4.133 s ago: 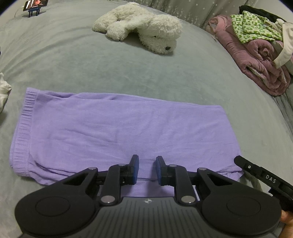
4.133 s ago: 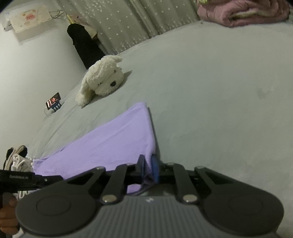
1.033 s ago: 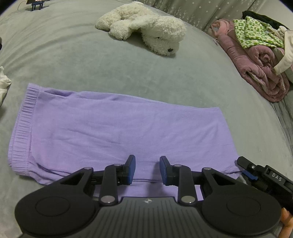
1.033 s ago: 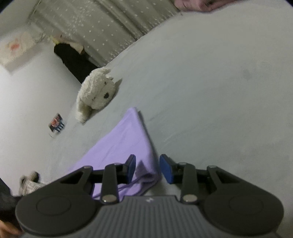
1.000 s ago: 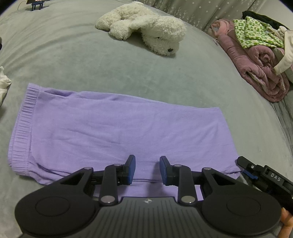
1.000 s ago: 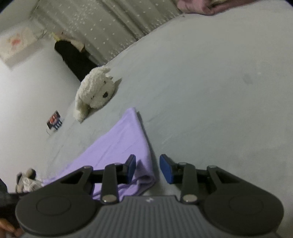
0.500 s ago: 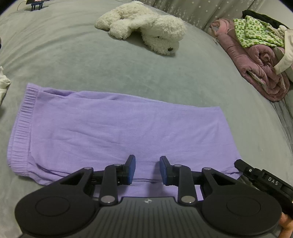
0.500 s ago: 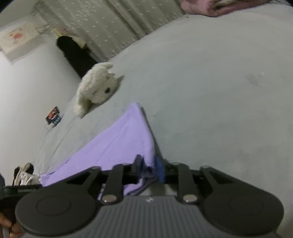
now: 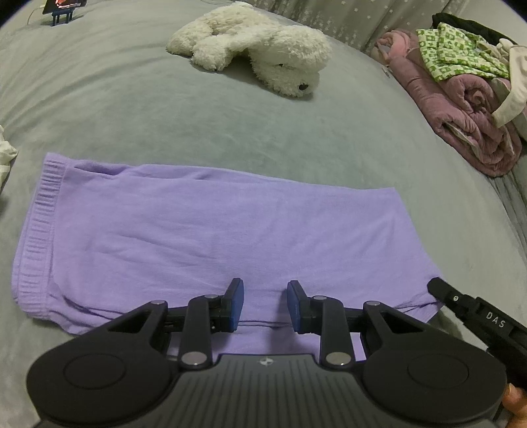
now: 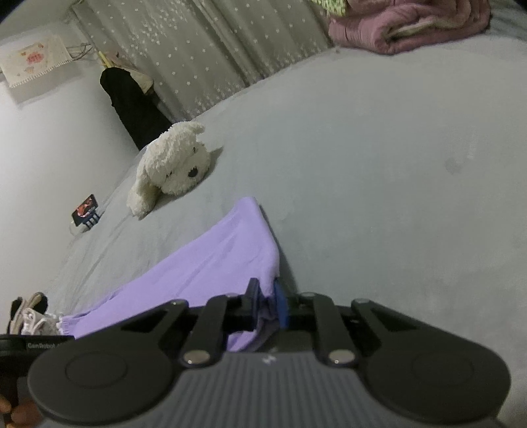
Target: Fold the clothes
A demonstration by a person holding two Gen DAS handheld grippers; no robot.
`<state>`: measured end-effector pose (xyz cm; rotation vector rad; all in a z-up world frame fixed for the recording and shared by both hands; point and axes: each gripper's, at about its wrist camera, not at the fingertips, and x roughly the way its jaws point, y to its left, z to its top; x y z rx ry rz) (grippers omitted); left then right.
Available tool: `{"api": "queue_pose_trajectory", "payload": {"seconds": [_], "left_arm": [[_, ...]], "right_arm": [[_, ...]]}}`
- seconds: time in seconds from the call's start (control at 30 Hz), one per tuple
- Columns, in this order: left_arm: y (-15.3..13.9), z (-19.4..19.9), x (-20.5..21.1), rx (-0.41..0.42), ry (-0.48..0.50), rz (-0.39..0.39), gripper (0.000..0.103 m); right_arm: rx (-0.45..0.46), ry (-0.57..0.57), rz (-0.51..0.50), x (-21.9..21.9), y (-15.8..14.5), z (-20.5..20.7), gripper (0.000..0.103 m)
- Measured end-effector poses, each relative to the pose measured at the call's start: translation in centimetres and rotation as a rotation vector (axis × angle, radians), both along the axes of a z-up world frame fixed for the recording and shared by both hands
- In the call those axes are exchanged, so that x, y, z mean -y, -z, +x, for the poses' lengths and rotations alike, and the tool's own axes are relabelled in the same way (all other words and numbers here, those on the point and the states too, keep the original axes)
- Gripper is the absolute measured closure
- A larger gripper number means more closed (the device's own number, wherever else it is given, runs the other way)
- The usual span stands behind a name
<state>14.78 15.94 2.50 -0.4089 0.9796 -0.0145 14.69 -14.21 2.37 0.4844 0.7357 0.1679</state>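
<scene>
A purple garment (image 9: 214, 230) lies flat on the grey bed (image 9: 164, 115), its ribbed waistband at the left. My left gripper (image 9: 265, 304) hovers over the garment's near edge, open, with only flat cloth seen below the gap. At the garment's near right corner the tip of my right gripper (image 9: 474, 312) shows. In the right wrist view my right gripper (image 10: 267, 304) has its jaws closing, and the corner of the purple garment (image 10: 214, 263) is pinched between the pads and bunched up there.
A white plush dog (image 9: 263, 62) lies at the far middle of the bed. A pink blanket with clothes piled on it (image 9: 461, 108) sits at the right. A phone on a stand (image 9: 62, 10) is far left, and a white cloth (image 9: 5, 154) pokes in at the left edge.
The right gripper's jaws came together on the garment's corner, which now bunches between the pads. The left gripper has stayed where it was, still open.
</scene>
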Motion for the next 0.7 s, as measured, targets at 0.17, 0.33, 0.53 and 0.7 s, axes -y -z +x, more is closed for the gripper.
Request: {"api": "queue_pose_trajectory", "payload": {"seconds": [0.17, 0.33, 0.53, 0.7], "left_arm": [[-0.1, 0.1, -0.5, -0.009, -0.005, -0.025, 0.076], [-1.2, -0.1, -2.9, 0.018, -0.044, -0.099, 0.075], [-1.6, -0.4, -8.2, 0.038, -0.181, -0.235, 0.075], [-1.4, -0.7, -9.8, 0.066, -0.212, -0.317, 0.075]], "right_arm": [[0.053, 0.006, -0.117, -1.8, -1.6, -0.5, 0.092], [0.128, -0.011, -0.240, -4.2, -3.3, -0.9, 0.092], [0.249, -0.089, -0.381, -9.3, -5.1, -1.4, 0.092], [0.337, -0.223, -0.477, -15.9, -5.5, -2.1, 0.092]]}}
